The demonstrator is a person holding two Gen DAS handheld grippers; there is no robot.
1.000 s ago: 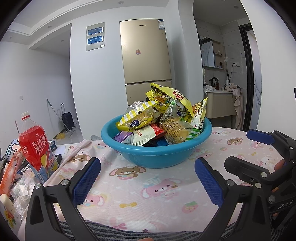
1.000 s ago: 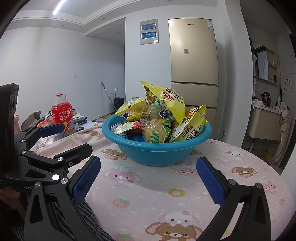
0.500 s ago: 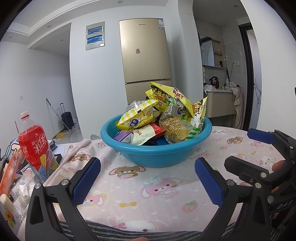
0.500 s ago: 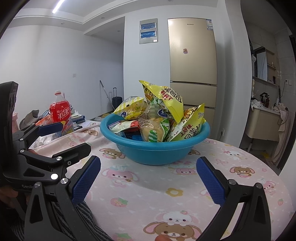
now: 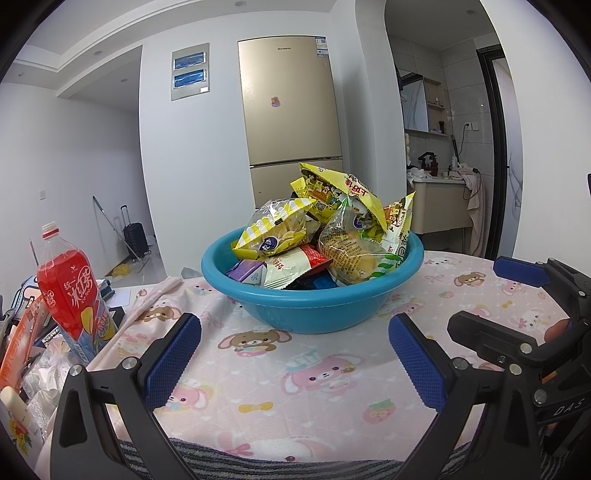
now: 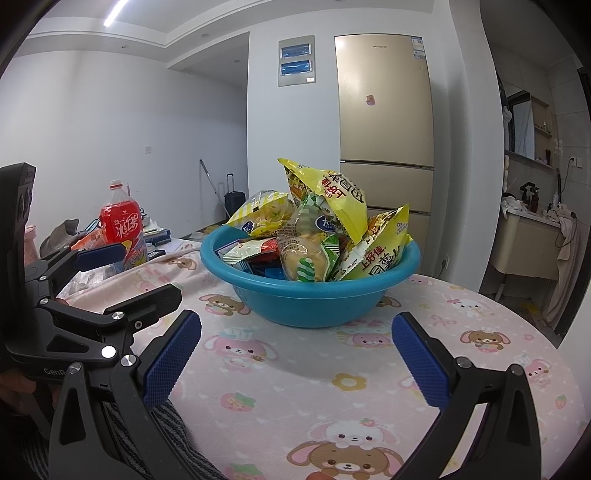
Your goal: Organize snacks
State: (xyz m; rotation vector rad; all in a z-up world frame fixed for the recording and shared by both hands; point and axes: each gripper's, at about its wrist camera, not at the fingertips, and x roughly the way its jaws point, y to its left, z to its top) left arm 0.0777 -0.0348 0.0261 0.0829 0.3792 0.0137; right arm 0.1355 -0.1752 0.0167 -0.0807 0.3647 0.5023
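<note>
Gaping wide, both grippers [image 5: 295, 354] [image 6: 297, 354] hold nothing before the snack basin [image 5: 314, 302].

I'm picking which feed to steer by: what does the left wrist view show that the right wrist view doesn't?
Left wrist only: the purple packet at the bowl's left inside edge, and the right gripper off to the right, jaws open.

Right wrist only: the left gripper at the left, jaws open, and the ceiling light strip.

Both: the blue bowl heaped with snack packets, the big yellow bag on top, the red drink bottle, the fridge and the pink cartoon tablecloth.
</note>
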